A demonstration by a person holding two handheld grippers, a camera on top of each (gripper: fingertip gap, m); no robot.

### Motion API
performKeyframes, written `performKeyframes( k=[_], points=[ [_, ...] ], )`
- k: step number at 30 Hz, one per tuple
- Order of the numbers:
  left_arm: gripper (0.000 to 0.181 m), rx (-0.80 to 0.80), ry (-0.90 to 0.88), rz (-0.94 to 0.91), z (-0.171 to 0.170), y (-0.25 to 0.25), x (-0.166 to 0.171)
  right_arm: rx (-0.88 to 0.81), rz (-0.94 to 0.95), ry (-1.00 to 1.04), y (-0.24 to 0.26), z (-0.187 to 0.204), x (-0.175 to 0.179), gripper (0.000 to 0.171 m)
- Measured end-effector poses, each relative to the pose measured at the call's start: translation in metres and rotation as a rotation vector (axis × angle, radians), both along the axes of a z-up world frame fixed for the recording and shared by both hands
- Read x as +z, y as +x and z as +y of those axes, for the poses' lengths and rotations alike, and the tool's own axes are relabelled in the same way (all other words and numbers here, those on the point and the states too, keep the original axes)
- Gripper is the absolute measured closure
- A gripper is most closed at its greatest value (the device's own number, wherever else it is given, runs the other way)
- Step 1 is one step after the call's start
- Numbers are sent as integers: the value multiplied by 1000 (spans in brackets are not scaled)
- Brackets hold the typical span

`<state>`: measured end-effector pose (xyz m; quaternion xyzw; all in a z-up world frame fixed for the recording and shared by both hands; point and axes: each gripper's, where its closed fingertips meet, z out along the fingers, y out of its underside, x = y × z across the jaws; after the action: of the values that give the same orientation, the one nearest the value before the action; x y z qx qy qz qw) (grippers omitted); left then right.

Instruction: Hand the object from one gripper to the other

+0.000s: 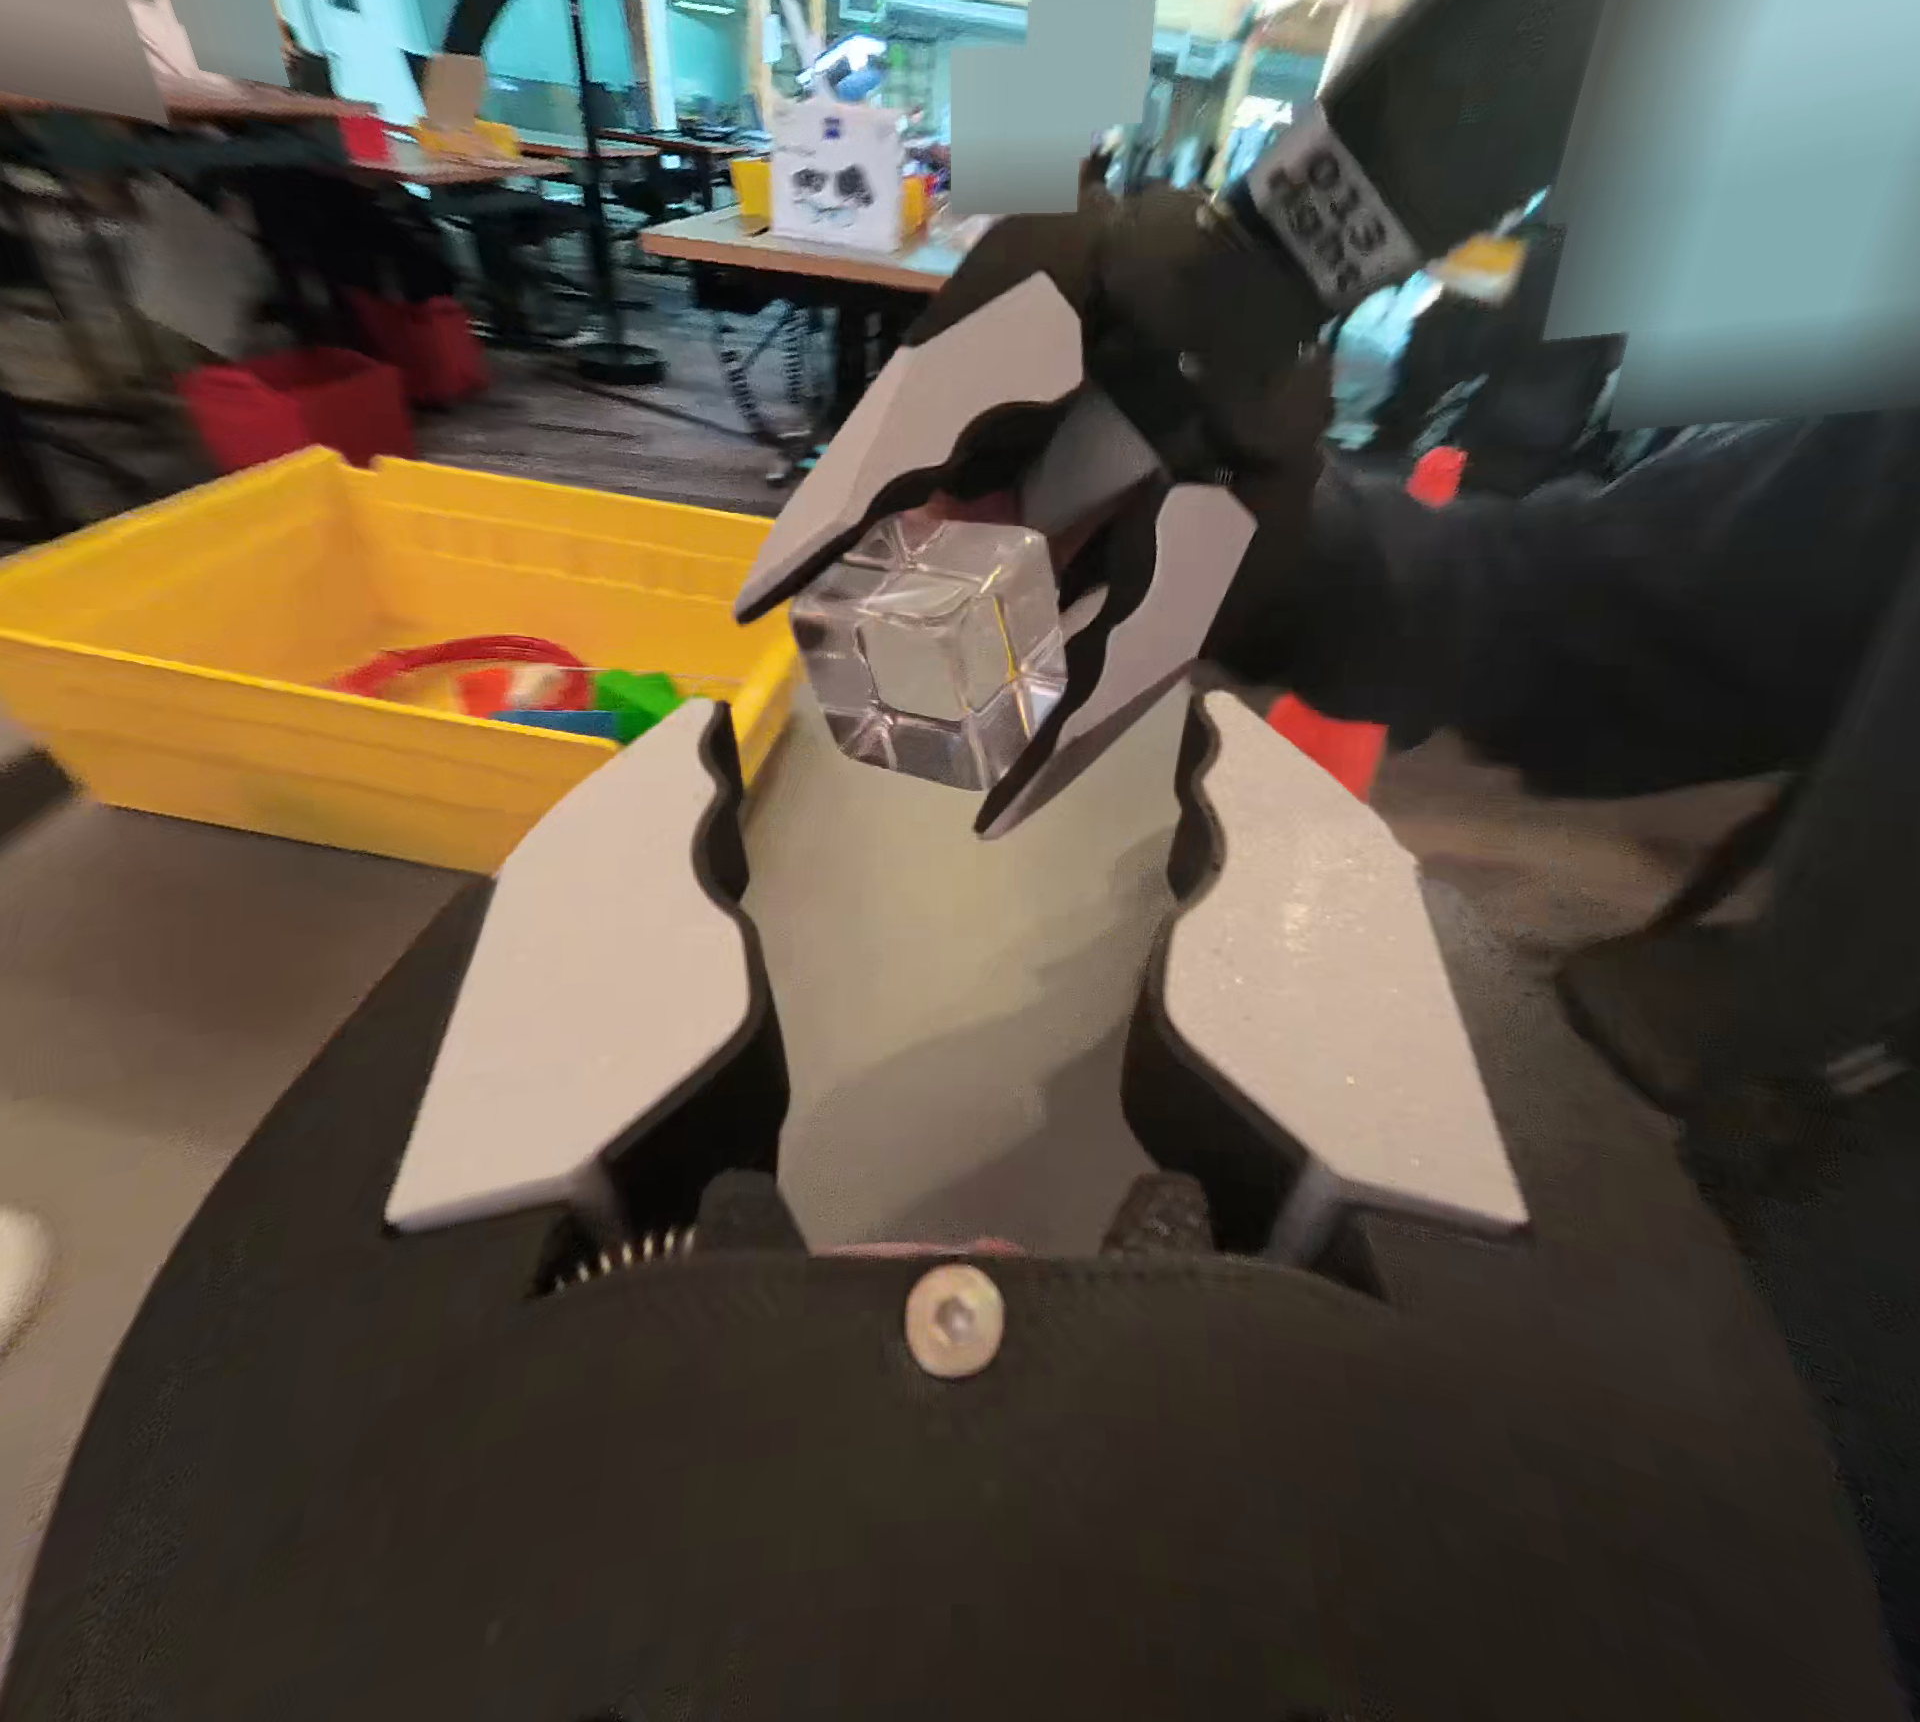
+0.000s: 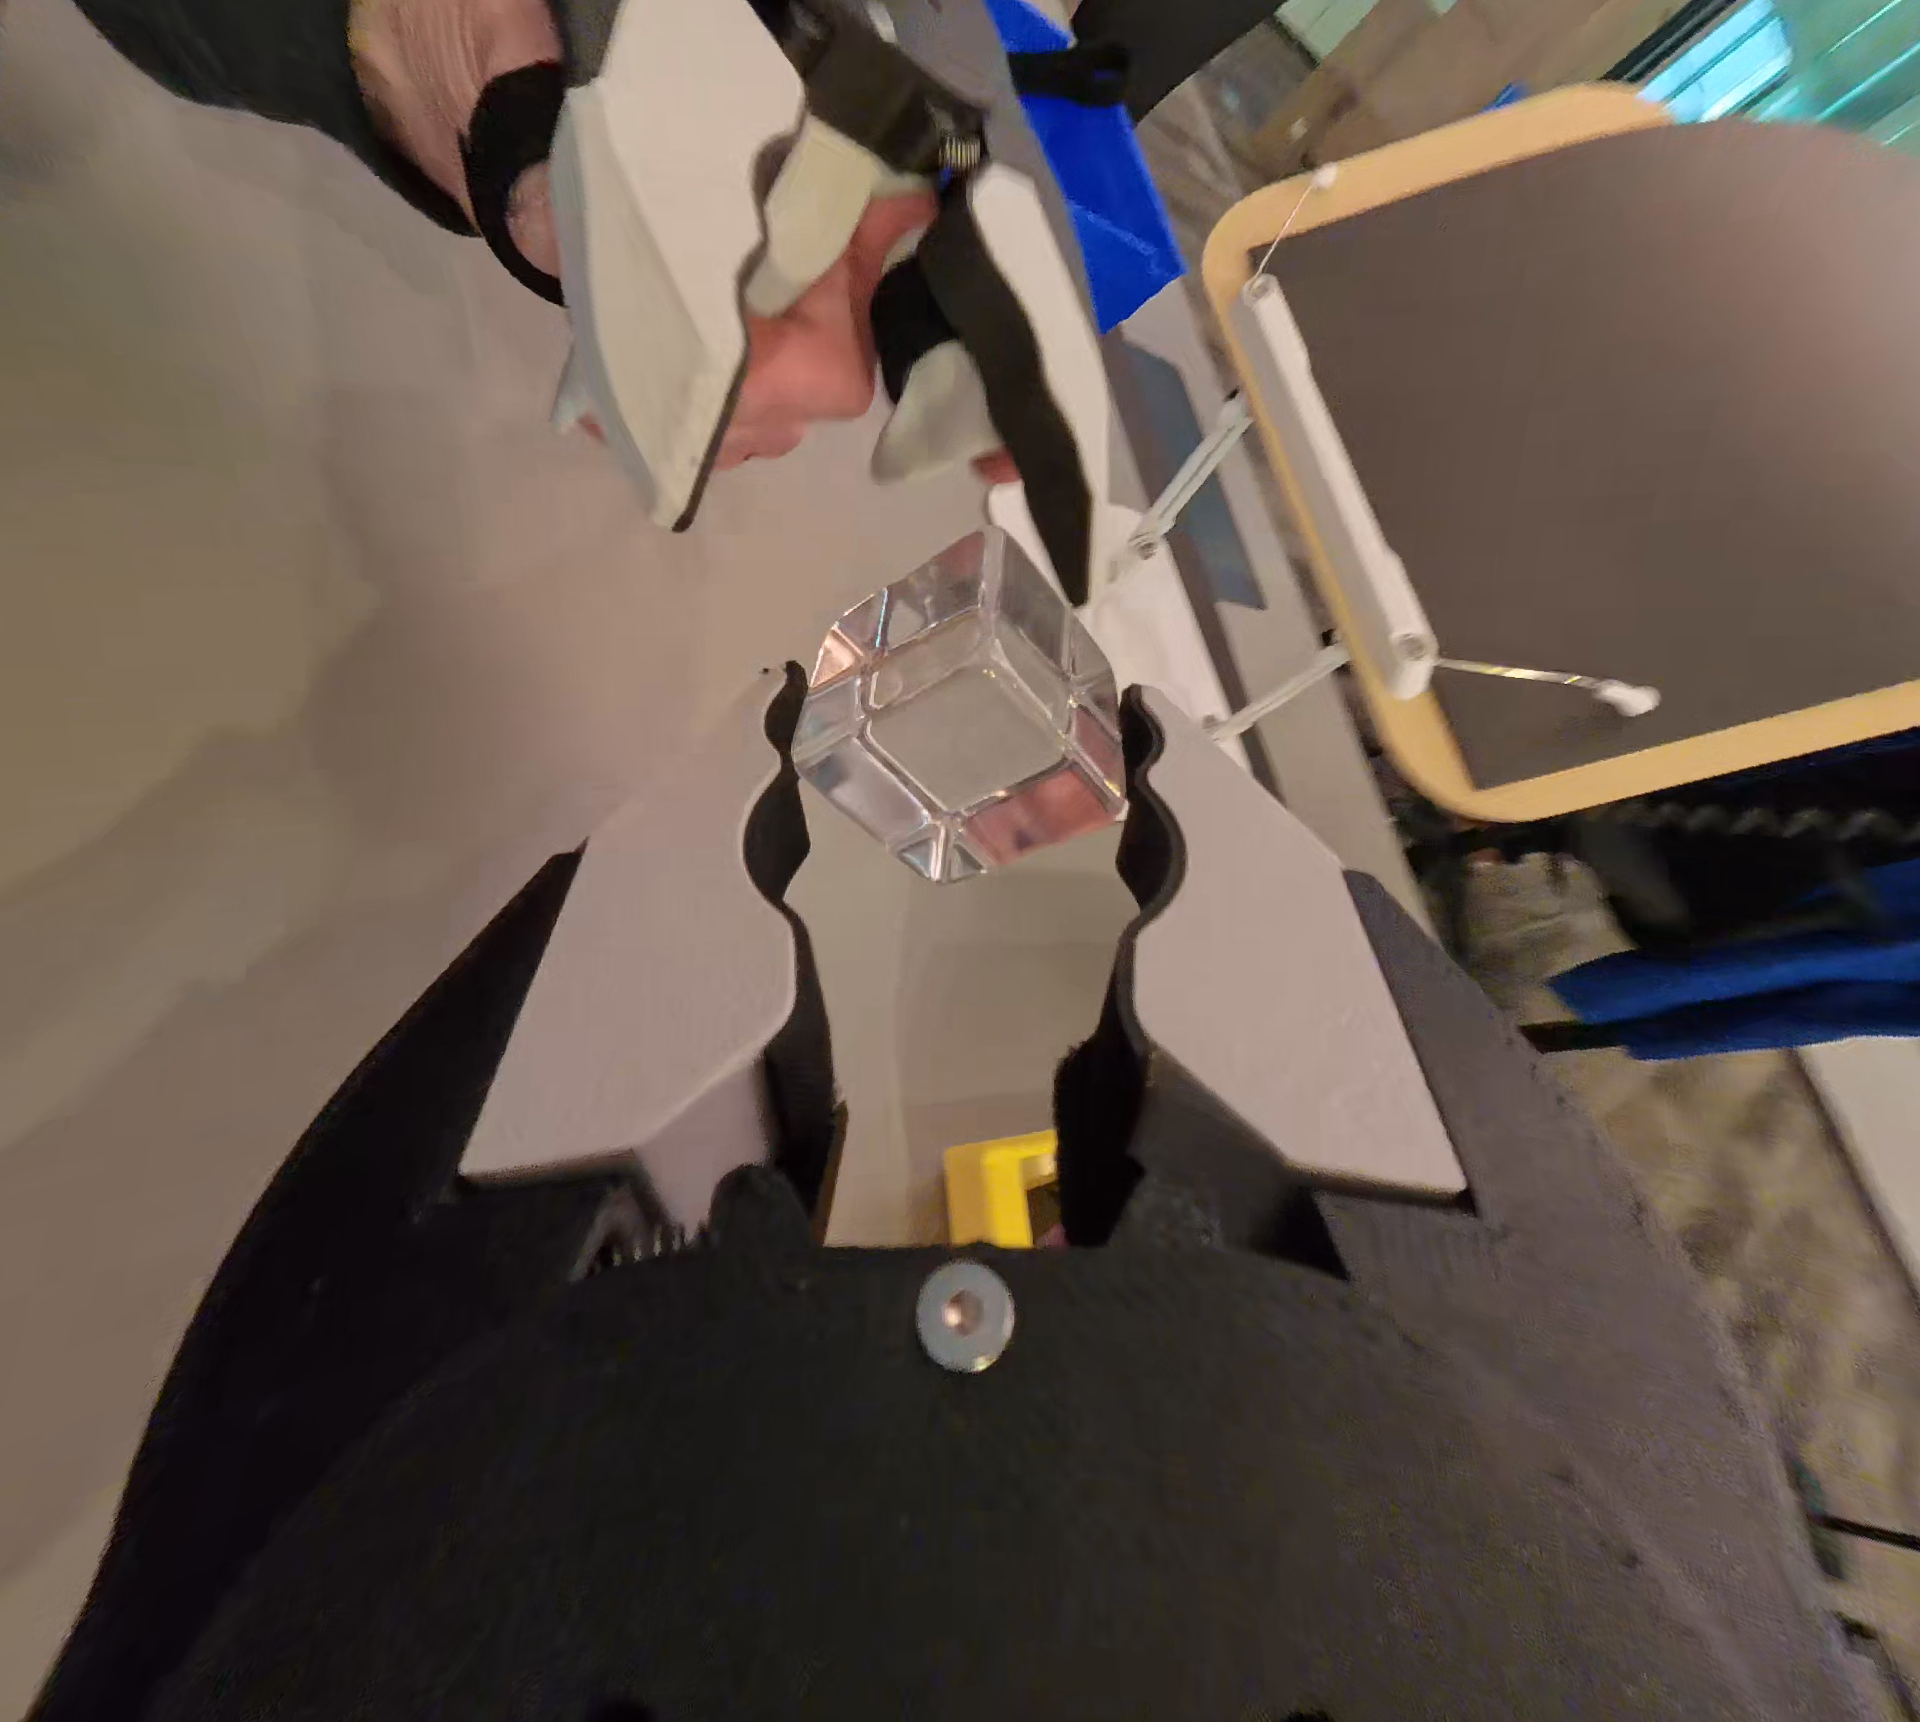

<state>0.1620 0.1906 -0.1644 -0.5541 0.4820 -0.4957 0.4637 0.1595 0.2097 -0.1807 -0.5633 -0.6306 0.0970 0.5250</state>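
Two grey fingers of the left gripper (image 1: 956, 747) sit closest in the left wrist view, spread wide with nothing between them. Just past their tips hangs the cube (image 1: 930, 659), clear like glass. The right gripper (image 1: 873, 716) pinches the cube from both sides and holds it up in the air, above the grey table (image 1: 208, 945). A dark sleeve (image 1: 1558, 612) reaches in behind that gripper.

From the right wrist view, the cube (image 2: 961, 706) sits between the tips of the right gripper (image 2: 961, 696), touching both. The left gripper (image 2: 883, 550) hangs just past the cube with its fingers apart, and one black fingertip comes very near the cube's far corner. I cannot tell if it touches. A hand (image 2: 447, 62) holds that gripper.

Left of the cube, on the table, stands a yellow bin (image 1: 260, 716) with red, green and blue toys (image 1: 540, 685) inside. Right of the cube in the right wrist view is a dark board (image 2: 1610, 477) with a light wood edge.
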Motion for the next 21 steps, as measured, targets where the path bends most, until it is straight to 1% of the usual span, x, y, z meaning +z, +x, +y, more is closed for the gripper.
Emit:
performKeyframes(
  k=[2,5,10,17,21],
  points=[
    [99,81,129,58,6,-3,2,7,13,-109,1,-1,-3,114],
    [97,156,247,119,11,-4,5,30,16,-287,2,-5,-10,114],
    [95,200,511,235,7,3,0,49,49,-510,5,-7,-12,114],
    [93,272,824,338,8,15,-9,115,183,-783,0,-18,-5,114],
    [93,296,925,353,8,23,-9,142,232,-886,-3,-21,-5,114]
  ],
)
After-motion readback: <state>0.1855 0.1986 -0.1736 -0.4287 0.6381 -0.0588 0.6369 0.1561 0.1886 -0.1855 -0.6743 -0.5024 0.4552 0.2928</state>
